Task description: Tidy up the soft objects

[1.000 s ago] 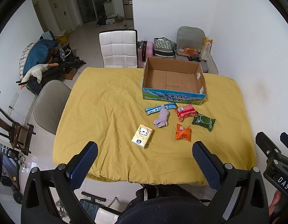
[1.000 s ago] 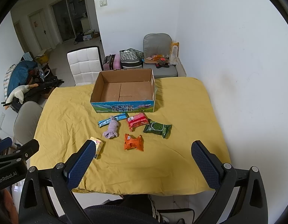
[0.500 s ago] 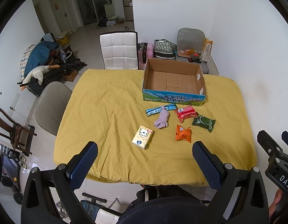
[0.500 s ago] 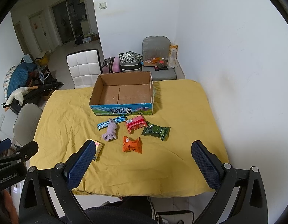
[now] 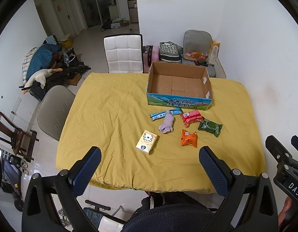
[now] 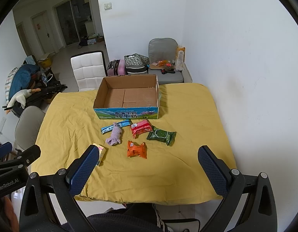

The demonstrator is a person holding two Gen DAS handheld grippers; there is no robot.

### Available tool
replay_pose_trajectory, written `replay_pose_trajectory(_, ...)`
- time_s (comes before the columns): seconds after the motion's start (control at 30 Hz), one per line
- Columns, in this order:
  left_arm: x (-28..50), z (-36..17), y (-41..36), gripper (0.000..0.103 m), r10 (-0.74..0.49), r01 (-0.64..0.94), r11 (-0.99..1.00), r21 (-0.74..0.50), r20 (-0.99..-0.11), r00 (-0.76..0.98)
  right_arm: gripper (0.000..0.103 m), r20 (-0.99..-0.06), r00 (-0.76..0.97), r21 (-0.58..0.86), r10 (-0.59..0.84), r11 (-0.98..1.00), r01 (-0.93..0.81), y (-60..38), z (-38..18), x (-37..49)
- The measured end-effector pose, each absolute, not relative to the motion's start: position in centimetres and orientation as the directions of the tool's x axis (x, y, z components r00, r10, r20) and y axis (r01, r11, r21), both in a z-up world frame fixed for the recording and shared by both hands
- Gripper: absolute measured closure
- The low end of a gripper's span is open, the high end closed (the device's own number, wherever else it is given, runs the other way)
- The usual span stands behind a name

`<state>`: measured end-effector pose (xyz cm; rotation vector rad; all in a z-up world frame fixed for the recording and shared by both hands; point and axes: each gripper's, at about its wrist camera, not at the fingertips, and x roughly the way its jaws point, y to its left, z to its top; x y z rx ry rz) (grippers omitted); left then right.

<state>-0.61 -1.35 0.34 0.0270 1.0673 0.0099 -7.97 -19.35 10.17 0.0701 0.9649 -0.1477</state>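
Your left gripper (image 5: 149, 166) and right gripper (image 6: 147, 166) both hang above the near edge of the table, jaws spread wide and empty. Beyond the left gripper's fingers lies bare yellow tablecloth (image 5: 110, 116), open to your left as far as the cloth's edge. Just ahead of its left finger rests the cream tissue pack with a cartoon print (image 5: 146, 142). Farther out lie the crumpled lilac sock (image 5: 166, 124), draped over the long blue wrapper (image 5: 165, 113), and, beside them, the orange snack packet (image 5: 188, 138), red snack packet (image 5: 191, 118) and dark green wipes pack (image 5: 209, 128), each apart from the others. Farthest out stands the open, empty cardboard box with a blue printed front (image 5: 180, 102), close behind the wrapper. Ahead of your right gripper's right finger, the cloth (image 6: 197, 125) is bare up to the table's right edge, which runs close along the white wall (image 6: 245, 77).
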Motion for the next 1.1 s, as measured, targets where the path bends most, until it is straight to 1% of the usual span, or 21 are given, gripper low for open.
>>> replay_pose_trajectory(1.1,-0.9,0.6,-3.5,0.0,0.015,0.015,1.0,0.025,-0.878,0.478,0.0,-0.82,0.565,-0.003,-0.087,0.989,0.149,-20.6,10.6,-8.6)
